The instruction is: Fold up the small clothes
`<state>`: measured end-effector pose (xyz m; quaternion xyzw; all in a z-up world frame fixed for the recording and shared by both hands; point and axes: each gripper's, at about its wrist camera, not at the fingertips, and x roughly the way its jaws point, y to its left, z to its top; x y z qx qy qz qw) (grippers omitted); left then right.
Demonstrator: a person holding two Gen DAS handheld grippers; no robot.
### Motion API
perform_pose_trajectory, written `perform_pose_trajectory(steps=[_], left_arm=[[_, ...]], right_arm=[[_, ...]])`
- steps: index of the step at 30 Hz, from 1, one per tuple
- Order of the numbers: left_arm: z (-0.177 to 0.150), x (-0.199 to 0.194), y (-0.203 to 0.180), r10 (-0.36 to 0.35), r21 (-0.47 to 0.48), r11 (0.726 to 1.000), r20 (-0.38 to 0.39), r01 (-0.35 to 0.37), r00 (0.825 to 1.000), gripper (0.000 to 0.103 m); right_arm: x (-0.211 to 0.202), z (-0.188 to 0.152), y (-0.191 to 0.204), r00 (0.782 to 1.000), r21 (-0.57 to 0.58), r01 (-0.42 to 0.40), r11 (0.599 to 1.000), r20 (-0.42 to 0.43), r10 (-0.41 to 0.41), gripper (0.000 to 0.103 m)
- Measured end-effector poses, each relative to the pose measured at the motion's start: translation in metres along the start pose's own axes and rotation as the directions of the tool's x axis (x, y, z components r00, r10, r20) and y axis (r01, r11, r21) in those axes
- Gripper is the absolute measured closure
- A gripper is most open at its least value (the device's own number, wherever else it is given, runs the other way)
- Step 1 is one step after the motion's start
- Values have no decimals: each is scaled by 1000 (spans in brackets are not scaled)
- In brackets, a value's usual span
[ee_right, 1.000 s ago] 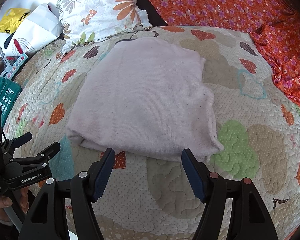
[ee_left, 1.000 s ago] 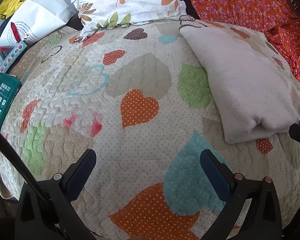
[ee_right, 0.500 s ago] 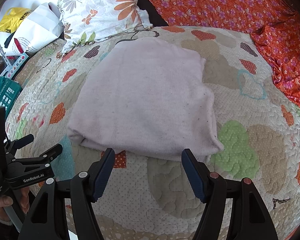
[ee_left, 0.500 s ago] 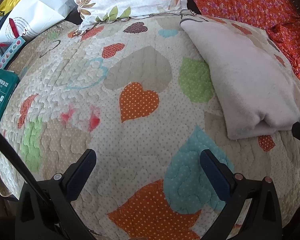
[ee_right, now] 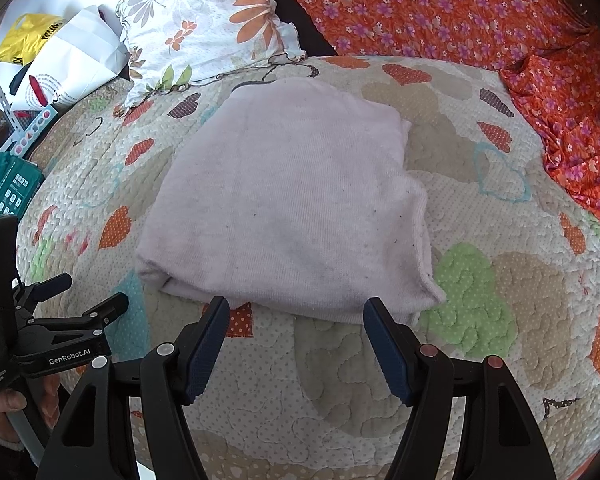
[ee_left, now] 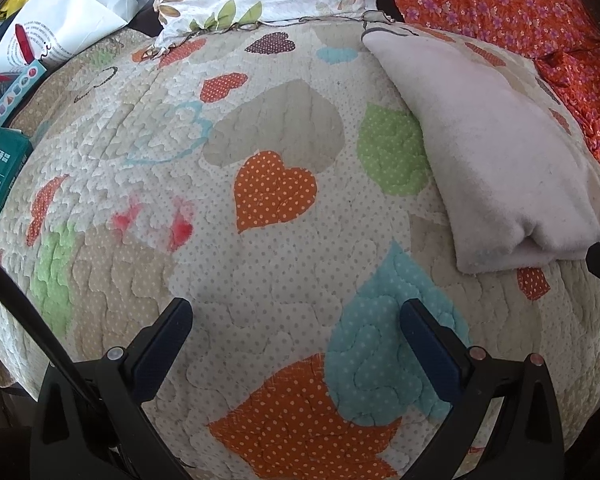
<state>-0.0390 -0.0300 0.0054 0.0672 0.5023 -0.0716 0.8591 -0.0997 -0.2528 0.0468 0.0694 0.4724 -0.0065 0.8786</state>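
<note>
Your right gripper has its fingers spread wide with nothing between them; the two blue pads hang just short of the near edge of the folded garment, not touching it. Your left gripper also stands with its fingers well apart, holding nothing, over a bare stretch of the heart-patterned quilt.

That pale pinkish-white knit garment lies folded into a thick, roughly square bundle, flat on the quilt. From the right wrist view it sits dead ahead of your fingers, its folded layers showing at the near left corner and a hemmed edge running down its right side. From the left wrist view the same bundle lies off to the right, well clear of the left fingers, and one tip of the right gripper pokes in at the right border just beside its near corner.

Beyond the garment, a white floral pillow rests at the far edge of the quilt, with an orange flowered sheet to its right. At far left lie a white paper bag and a yellow bag. Your hand grips the left gripper's handle at the lower left.
</note>
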Motion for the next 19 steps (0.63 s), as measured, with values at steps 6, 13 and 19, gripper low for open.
perform_pose_trajectory(steps=[6, 13, 19], left_arm=[[0, 3, 1, -9, -8, 1000, -12, 8, 1000, 0], [0, 5, 3, -29, -22, 999, -24, 28, 999, 0], [1, 3, 2, -41, -25, 999, -4, 41, 999, 0]], right_arm=[[0, 0, 1, 1000, 1, 1, 1000, 0, -1, 28], [2, -1, 3, 1000, -16, 1, 1000, -8, -1, 28], [3, -1, 4, 1000, -38, 14, 999, 0, -14, 28]])
